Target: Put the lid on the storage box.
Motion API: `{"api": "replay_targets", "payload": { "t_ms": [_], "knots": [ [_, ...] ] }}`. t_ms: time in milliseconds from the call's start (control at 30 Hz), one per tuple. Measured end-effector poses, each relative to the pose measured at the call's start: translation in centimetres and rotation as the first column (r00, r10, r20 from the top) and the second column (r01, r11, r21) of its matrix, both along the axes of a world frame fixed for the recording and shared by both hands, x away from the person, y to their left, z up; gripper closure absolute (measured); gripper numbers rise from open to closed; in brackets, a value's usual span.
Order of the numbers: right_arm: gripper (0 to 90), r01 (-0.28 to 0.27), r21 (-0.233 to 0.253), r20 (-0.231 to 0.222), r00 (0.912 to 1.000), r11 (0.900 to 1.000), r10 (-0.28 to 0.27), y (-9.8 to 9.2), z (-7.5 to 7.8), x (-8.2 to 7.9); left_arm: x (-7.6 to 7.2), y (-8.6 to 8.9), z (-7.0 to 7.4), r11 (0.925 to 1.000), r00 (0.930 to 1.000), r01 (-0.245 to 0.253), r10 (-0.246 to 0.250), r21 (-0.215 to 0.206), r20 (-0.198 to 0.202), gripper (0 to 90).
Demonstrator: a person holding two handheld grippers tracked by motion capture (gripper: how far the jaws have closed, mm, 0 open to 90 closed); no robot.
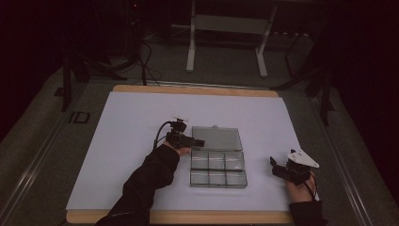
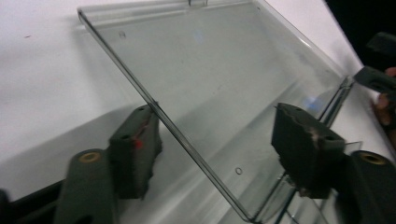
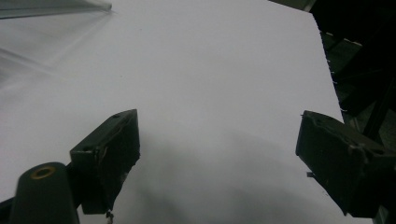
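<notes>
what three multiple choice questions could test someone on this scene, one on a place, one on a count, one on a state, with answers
1. Where is the left gripper?
A. at the left edge of the box lid
B. off the table
C. inside a compartment

2. How many compartments does the clear plastic box have?
A. two
B. six
C. twelve

3. What is the state of the lid?
A. shut and latched
B. taken off and stacked on the box
C. swung open, lying back beyond the compartments

Answers:
1 A, since the left gripper view has the lid's edge running between the open jaws.
2 B, as the high view shows two rows of three.
3 C, because the high view shows the lid spread flat on the white sheet behind the tray, while the right gripper waits open to the side.
</notes>
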State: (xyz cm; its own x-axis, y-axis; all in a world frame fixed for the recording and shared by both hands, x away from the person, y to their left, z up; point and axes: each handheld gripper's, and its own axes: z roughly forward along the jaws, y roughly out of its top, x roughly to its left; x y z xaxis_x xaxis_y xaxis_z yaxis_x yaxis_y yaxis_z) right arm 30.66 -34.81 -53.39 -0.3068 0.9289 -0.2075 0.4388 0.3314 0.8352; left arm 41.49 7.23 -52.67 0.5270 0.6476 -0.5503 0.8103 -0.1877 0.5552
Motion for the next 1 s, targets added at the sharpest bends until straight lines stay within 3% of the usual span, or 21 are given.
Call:
{"api": "replay_targets", "payload": {
  "t_ms": [133, 367, 433, 533, 633, 867, 1000],
  "knots": [
    [13.5, 0.005, -0.01, -0.002, 1.0, 1.0, -0.005, 0.1, 0.0, 0.1, -0.2, 0.0, 0.5, 0.9999, 0.9991, 0.01, -0.01, -0.002, 0.041, 43.6],
    [13.5, 0.012, -0.017, -0.023, 0.9997, 1.0, -0.012, 0.2, 0.1, 0.3, -0.5, 0.3, 0.9, 0.9998, 0.997, 0.019, -0.018, -0.01, 0.075, 53.8],
    [13.5, 0.006, -0.021, -0.03, 0.9995, 1.0, -0.007, 0.4, 0.2, 0.4, -0.8, 0.6, 1.1, 0.9993, 0.9921, 0.037, -0.036, -0.004, 0.12, 56.3],
    [14.4, 0.003, -0.02, -0.039, 0.9992, 1.0, -0.003, 0.6, 0.4, 0.4, -0.8, 0.7, 1.1, 0.9993, 0.993, 0.037, -0.036, -0.008, 0.112, 57.8],
    [14.7, -0.036, -0.012, -0.063, 0.9974, 0.999, 0.035, 1.2, 0.9, 0.7, -0.9, 1.0, 1.2, 0.999, 0.9921, 0.043, -0.041, -0.013, 0.119, 60.3],
    [17.1, -0.106, 0.032, -0.04, 0.9934, 0.994, 0.107, 2.7, 2.8, 0.9, -1.3, 1.7, 1.2, 0.9975, 0.9857, 0.062, -0.056, -0.033, 0.159, 66.6],
    [17.1, -0.143, 0.061, -0.051, 0.9879, 0.988, 0.146, 4.0, 3.5, 1.7, -1.4, 1.9, 1.4, 0.997, 0.9811, 0.066, -0.058, -0.04, 0.184, 70.9]
  ]
}}
